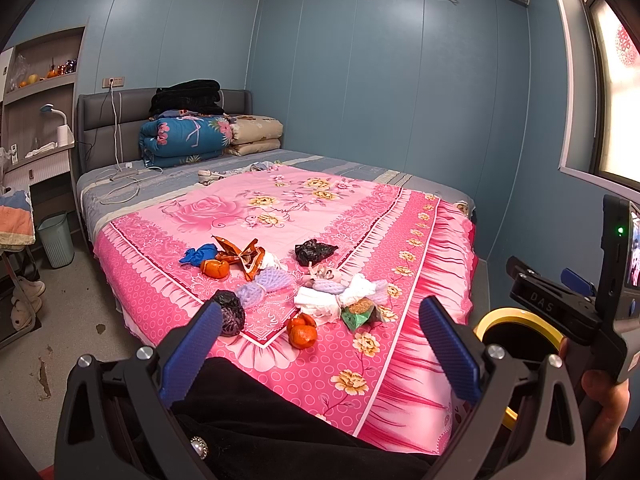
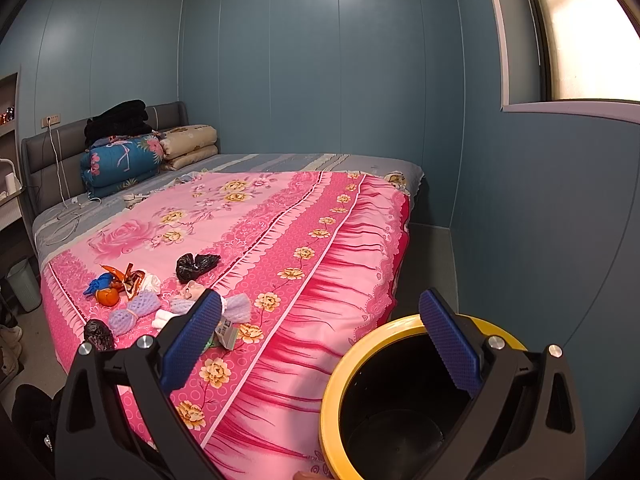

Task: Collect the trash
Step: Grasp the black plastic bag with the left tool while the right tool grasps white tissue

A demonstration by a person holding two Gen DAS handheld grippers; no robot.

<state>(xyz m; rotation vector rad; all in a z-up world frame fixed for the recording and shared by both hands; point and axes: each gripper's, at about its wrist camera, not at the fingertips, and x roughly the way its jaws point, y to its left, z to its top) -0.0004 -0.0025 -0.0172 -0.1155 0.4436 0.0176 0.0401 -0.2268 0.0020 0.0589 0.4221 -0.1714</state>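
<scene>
Trash lies scattered on the pink floral bedspread point(image 1: 280, 208): a black plastic bag point(image 1: 314, 251), a second dark bag point(image 1: 230, 312), an orange wrapper point(image 1: 240, 256), a blue scrap point(image 1: 199, 255), orange peels point(image 1: 302, 332), purple foam nets point(image 1: 264, 286), white tissues point(image 1: 320, 302) and a green packet point(image 1: 358, 316). A yellow-rimmed black bin point(image 2: 360, 376) stands beside the bed's near corner. My left gripper point(image 1: 320, 344) is open and empty, short of the trash. My right gripper point(image 2: 320, 344) is open and empty, its right finger over the bin's mouth. The right gripper also shows in the left wrist view point(image 1: 568, 304).
Folded quilts point(image 1: 188, 136) and pillows are stacked at the headboard, with cables point(image 1: 120, 184) on the grey sheet. A pale green waste basket point(image 1: 56, 240), shelves and shoes stand left of the bed. The blue wall and a window are at the right.
</scene>
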